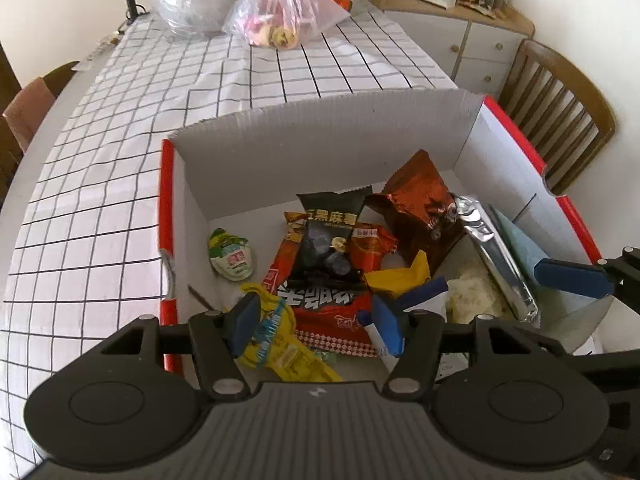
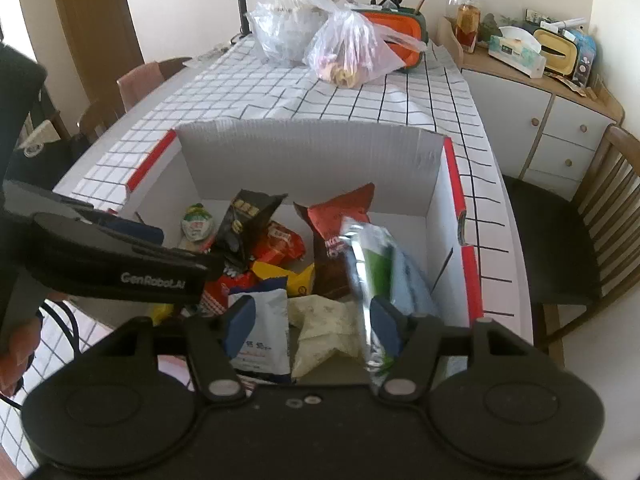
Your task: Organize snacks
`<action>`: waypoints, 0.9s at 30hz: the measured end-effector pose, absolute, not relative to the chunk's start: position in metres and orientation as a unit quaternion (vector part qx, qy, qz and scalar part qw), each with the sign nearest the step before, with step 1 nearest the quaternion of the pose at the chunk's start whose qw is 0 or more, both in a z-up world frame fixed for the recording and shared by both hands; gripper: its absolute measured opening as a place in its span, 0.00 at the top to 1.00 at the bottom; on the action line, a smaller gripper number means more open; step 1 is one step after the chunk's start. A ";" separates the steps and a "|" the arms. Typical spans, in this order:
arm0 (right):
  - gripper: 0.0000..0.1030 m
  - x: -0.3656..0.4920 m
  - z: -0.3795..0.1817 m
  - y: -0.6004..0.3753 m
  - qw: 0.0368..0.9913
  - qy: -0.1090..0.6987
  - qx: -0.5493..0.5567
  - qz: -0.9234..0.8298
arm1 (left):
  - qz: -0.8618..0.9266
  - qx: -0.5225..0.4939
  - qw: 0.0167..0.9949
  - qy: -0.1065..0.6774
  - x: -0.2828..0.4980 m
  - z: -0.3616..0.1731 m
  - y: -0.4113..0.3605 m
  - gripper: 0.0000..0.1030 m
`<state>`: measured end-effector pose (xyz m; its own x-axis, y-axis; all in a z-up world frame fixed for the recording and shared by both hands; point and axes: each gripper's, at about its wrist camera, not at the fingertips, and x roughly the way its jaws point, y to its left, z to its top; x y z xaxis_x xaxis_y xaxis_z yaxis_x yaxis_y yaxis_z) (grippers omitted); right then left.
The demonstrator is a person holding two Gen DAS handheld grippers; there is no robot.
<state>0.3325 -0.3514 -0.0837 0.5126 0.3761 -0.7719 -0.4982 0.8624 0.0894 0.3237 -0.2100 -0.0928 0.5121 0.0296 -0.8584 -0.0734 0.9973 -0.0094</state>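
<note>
**Operator:** Right wrist view first: my right gripper [image 2: 312,326] hangs over the white cardboard box [image 2: 308,152] with its jaws apart. A silver foil packet [image 2: 370,280] with a green patch stands against the right-hand pad, blurred; I cannot tell whether that pad touches it, and nothing presses it from the other side.

**Partner:** Which way does it run?

**Operator:** Its long axis runs away from the camera and upward, crimped top end toward the box's far wall, leaning on a pale blue pack [image 2: 412,280] by the right wall.

**Partner:** And the left side?

**Operator:** My left gripper [image 1: 316,322] also stands apart, empty, above a yellow snack pack [image 1: 276,336] and a big red bag [image 1: 332,312]. From there the silver foil packet [image 1: 496,256] lies slanted along the box's [image 1: 320,128] right side, top end pointing to the far corner. A black sachet [image 1: 332,236] lies across the red bag, lettering upright, and a brown foil bag [image 1: 420,200] leans behind it.
</note>
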 end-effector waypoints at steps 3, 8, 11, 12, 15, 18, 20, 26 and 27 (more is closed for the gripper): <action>0.39 0.328 -0.077 -0.354 0.870 0.414 -0.066 0.259 | 0.030 -0.025 0.877 0.478 0.314 -0.084 -0.210 0.40; 0.35 0.318 -0.063 -0.358 0.877 0.394 -0.056 0.268 | 0.029 -0.029 0.890 0.454 0.296 -0.068 -0.208 0.36; 0.28 0.312 -0.054 -0.360 0.882 0.384 -0.047 0.268 | 0.027 -0.032 0.897 0.440 0.285 -0.058 -0.205 0.36; 0.27 0.309 -0.050 -0.360 0.884 0.380 -0.044 0.268 | 0.026 -0.034 0.899 0.436 0.282 -0.055 -0.203 0.36; 0.23 0.301 -0.041 -0.362 0.887 0.372 -0.031 0.271 | 0.020 -0.034 0.906 0.421 0.271 -0.045 -0.199 0.33; 0.18 0.291 -0.031 -0.365 0.892 0.358 -0.012 0.277 | 0.013 -0.038 0.914 0.405 0.258 -0.034 -0.195 0.31; 0.15 0.286 -0.025 -0.367 0.895 0.348 -0.004 0.279 | 0.006 -0.039 0.918 0.395 0.251 -0.027 -0.191 0.29; 0.13 0.269 -0.011 -0.372 0.904 0.330 0.018 0.273 | -0.009 -0.040 0.929 0.368 0.232 -0.011 -0.185 0.25; 0.13 0.266 -0.009 -0.372 0.905 0.328 0.019 0.272 | -0.012 -0.041 0.930 0.365 0.229 -0.010 -0.184 0.25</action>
